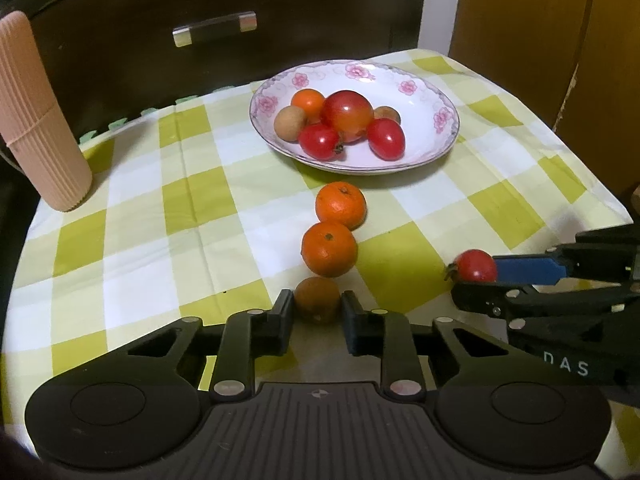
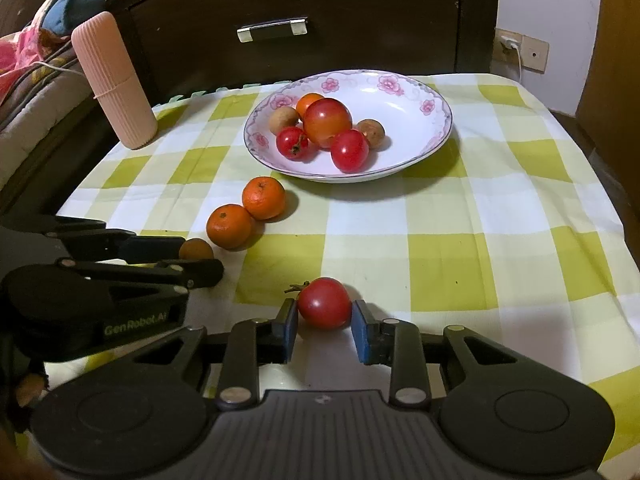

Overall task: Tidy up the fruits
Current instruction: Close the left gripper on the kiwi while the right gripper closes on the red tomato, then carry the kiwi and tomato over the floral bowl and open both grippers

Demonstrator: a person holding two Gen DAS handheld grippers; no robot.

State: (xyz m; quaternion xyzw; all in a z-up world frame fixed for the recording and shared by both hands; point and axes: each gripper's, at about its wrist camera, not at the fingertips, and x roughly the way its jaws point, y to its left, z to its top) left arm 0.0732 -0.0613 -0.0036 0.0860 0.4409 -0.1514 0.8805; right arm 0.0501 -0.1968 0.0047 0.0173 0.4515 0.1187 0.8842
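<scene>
- Small table draped in a yellow-green and white checked cloth (image 2: pixel 440 248), pushed against a dark wooden drawer front (image 2: pixel 320 0) with a metal handle (image 2: pixel 272 29).
- White floral-rimmed plate (image 2: pixel 400 92) of red, orange and brown fruits at the back.
- Ribbed pink cylindrical container (image 1: pixel 36 120) upright at the left edge.
- Two small oranges (image 1: pixel 340 205) touching, just before the plate.
- Left gripper (image 1: pixel 316 304) clamped on a small brown round fruit (image 1: pixel 317 298).
- Right gripper (image 2: pixel 325 314) closed against a red cherry tomato (image 2: pixel 324 302).

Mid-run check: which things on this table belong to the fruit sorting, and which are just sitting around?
Part of the job:
- floral plate with fruit in it
- two oranges on the cloth
- brown longan in the left gripper
- red tomato in the right gripper

Just lying about:
- pink ribbed container
- drawer handle
</scene>
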